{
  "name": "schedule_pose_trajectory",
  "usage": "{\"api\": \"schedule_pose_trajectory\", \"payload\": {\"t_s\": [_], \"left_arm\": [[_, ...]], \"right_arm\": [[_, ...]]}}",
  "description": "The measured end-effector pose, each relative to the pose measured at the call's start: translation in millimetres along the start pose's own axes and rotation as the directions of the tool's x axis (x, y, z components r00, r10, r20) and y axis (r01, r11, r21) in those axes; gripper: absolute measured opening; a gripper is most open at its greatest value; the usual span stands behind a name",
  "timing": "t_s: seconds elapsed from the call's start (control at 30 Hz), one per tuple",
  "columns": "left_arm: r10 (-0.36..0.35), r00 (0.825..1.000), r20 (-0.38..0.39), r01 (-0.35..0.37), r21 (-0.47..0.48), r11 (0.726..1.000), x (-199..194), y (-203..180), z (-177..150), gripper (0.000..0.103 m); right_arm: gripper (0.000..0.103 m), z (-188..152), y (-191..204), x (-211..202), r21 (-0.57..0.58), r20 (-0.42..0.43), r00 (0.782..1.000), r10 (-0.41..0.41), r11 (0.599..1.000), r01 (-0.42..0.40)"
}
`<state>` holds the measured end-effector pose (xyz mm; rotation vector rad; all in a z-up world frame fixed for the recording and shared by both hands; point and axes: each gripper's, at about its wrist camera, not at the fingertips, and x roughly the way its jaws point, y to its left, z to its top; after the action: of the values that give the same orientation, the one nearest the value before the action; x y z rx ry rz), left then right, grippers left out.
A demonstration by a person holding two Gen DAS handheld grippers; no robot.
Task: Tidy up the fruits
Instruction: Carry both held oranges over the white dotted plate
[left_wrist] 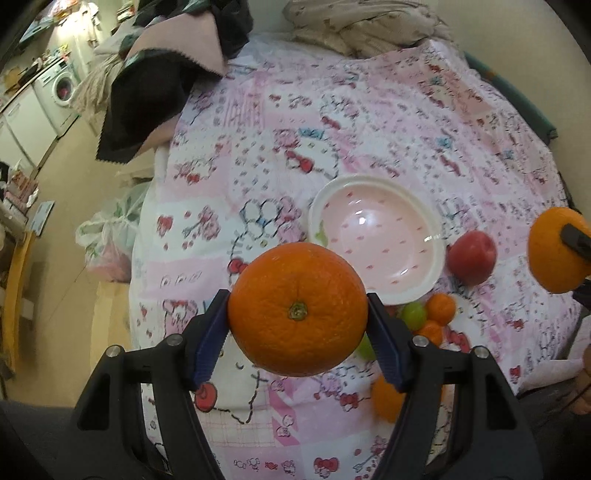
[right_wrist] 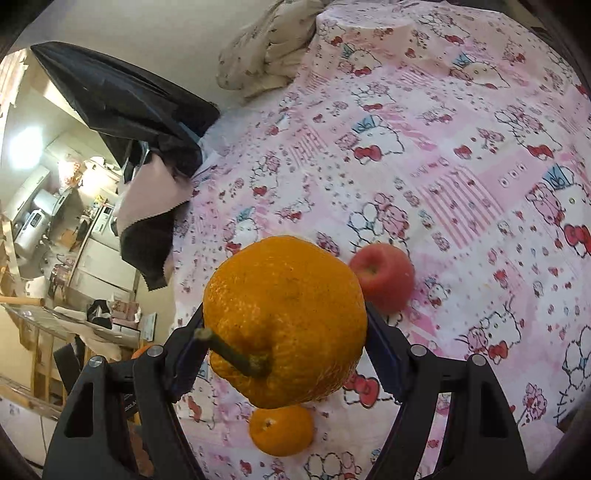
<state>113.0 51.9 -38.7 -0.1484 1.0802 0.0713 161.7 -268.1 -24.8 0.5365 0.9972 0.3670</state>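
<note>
Bedroom opening onto a kitchen: washing machine (left_wrist: 62, 85) and white cabinets (left_wrist: 22, 122) are showing at far left, a dark jacket with pink lining (left_wrist: 155, 85) is hanging over the bed corner, and a crumpled duvet (left_wrist: 365, 26) is lying at the head. Work surface is a bed under a pink cartoon-cat sheet (left_wrist: 388, 122), so it's soft and round fruit is likely settling into dips rather than rolling.

Left gripper (left_wrist: 297, 328) is clamping a smooth orange (left_wrist: 297, 308) across its widest part, stem end facing the camera, held clear above the sheet. Right gripper (right_wrist: 284, 343) is clamping a bumpy stemmed citrus (right_wrist: 286, 321) the same way, stalk pointing back at the lens; mid-body grip is keeping both from slipping out.

Pink-and-white bowl (left_wrist: 428, 221) is sitting empty just beyond the left orange, probably the destination, though I'm judging that from the task only. Red apple (left_wrist: 472, 256) is lying just beside the bowl's right rim. Green grapes (left_wrist: 413, 314) and small mandarins (left_wrist: 439, 308) are clustering near its front edge, partly hidden by the left jaw. Another mandarin (right_wrist: 280, 430) is resting on the sheet below the right gripper's load.

Both fruits look ready for dropping in; doing one at a time would be avoiding a collision over the bowl.
</note>
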Motion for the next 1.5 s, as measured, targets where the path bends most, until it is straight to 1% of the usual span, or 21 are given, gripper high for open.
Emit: {"api": "schedule_pose_trajectory", "payload": {"t_s": [0.1, 0.23, 0.37, 0.53, 0.73, 0.83, 0.93, 1.0, 1.17, 1.27, 1.3, 1.37, 1.43, 1.5], "left_arm": [[-0.011, 1.000, 0.013, 0.010, 0.031, 0.999, -4.0, -7.9, 12.1, 0.067], [-0.034, 0.999, -0.005, 0.034, 0.078, 0.996, 0.9, -19.1, 32.0, 0.067], [-0.029, 1.000, -0.010, 0.030, 0.124, 0.992, 11.1, -29.3, 48.8, 0.067], [-0.018, 1.000, -0.006, 0.019, 0.182, 0.983, 32.5, -40.7, 68.1, 0.067], [-0.039, 0.999, -0.025, 0.044, 0.214, 0.976, 66.3, -51.2, 80.7, 0.067], [-0.049, 0.998, -0.024, 0.054, 0.240, 0.969, 84.5, -55.7, 83.1, 0.067], [-0.060, 0.997, -0.049, 0.070, 0.256, 0.964, 104.7, -59.6, 85.8, 0.067], [-0.063, 0.996, -0.069, 0.079, 0.263, 0.962, 117.8, -62.5, 87.8, 0.067], [-0.075, 0.993, -0.094, 0.098, 0.278, 0.955, 139.2, -67.9, 94.5, 0.067], [-0.068, 0.991, -0.119, 0.099, 0.279, 0.955, 150.1, -70.1, 96.8, 0.068], [-0.063, 0.990, -0.126, 0.096, 0.278, 0.956, 153.6, -70.4, 96.6, 0.068], [-0.039, 0.989, -0.142, 0.079, 0.289, 0.954, 160.1, -71.4, 94.9, 0.068], [-0.021, 0.987, -0.157, 0.067, 0.294, 0.953, 166.2, -71.8, 91.7, 0.068], [-0.006, 0.986, -0.168, 0.057, 0.302, 0.951, 172.4, -73.6, 88.3, 0.068]], "right_arm": [[0.080, 6.4, 8.0, 3.5, -0.025, -0.002, 1.000, 0.001, 1.000, -0.001], [0.080, 14.2, 16.3, 14.5, -0.062, -0.013, 1.000, -0.012, 0.998, 0.011], [0.080, 24.4, 18.8, 32.2, -0.080, -0.033, 0.999, -0.034, 0.996, 0.031], [0.080, 33.7, 19.8, 56.7, -0.104, -0.067, 0.996, -0.058, 0.993, 0.051], [0.080, 48.3, 21.2, 94.6, -0.169, -0.112, 0.988, -0.104, 0.982, 0.085], [0.080, 57.4, 16.3, 115.6, -0.176, -0.136, 0.983, -0.123, 0.979, 0.098], [0.080, 64.3, 12.5, 138.4, -0.171, -0.175, 0.975, -0.138, 0.979, 0.108], [0.080, 67.4, 13.6, 156.6, -0.167, -0.217, 0.968, -0.126, 0.982, 0.090], [0.080, 65.6, 25.5, 191.8, -0.173, -0.285, 0.952, -0.111, 0.983, 0.063], [0.080, 62.8, 28.0, 211.2, -0.194, -0.317, 0.933, -0.167, 0.975, 0.109], [0.080, 61.0, 25.2, 220.0, -0.189, -0.341, 0.919, -0.199, 0.972, 0.140], [0.080, 56.5, 17.7, 230.6, -0.170, -0.385, 0.895, -0.224, 0.971, 0.169], [0.081, 52.4, 13.1, 236.7, -0.155, -0.407, 0.887, -0.217, 0.974, 0.167], [0.082, 50.2, 14.8, 237.8, -0.162, -0.402, 0.889, -0.218, 0.973, 0.166]]}}
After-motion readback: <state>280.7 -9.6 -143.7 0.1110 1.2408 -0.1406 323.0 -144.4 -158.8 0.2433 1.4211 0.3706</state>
